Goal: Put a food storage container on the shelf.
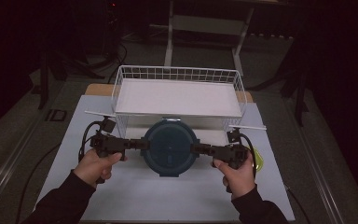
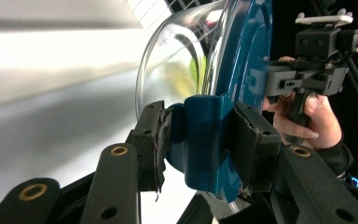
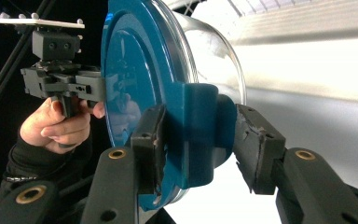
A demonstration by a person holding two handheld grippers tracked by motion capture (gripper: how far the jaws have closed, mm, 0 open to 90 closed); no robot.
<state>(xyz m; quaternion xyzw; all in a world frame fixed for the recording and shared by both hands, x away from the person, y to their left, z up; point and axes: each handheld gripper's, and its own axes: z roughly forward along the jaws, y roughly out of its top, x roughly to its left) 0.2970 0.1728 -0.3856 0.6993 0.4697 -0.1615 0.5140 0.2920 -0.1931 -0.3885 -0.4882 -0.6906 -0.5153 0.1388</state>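
A round clear glass container (image 1: 170, 148) with a dark blue lid (image 2: 247, 46) is held level between my two grippers, just in front of the wire basket. My left gripper (image 1: 142, 144) grips it from the left. In the left gripper view its jaws (image 2: 200, 144) are shut on a blue latch tab of the lid. My right gripper (image 1: 196, 149) holds the opposite side, and its jaws (image 3: 198, 140) clamp the other blue tab. The glass bowl (image 3: 214, 51) bulges out under the lid.
A white wire basket (image 1: 121, 79) with a flat white floor stands behind the container at the table's far side. A yellow-green object (image 1: 260, 161) lies by my right hand. The white table top (image 1: 168, 200) reaches to the near edge; dark floor and table legs lie beyond.
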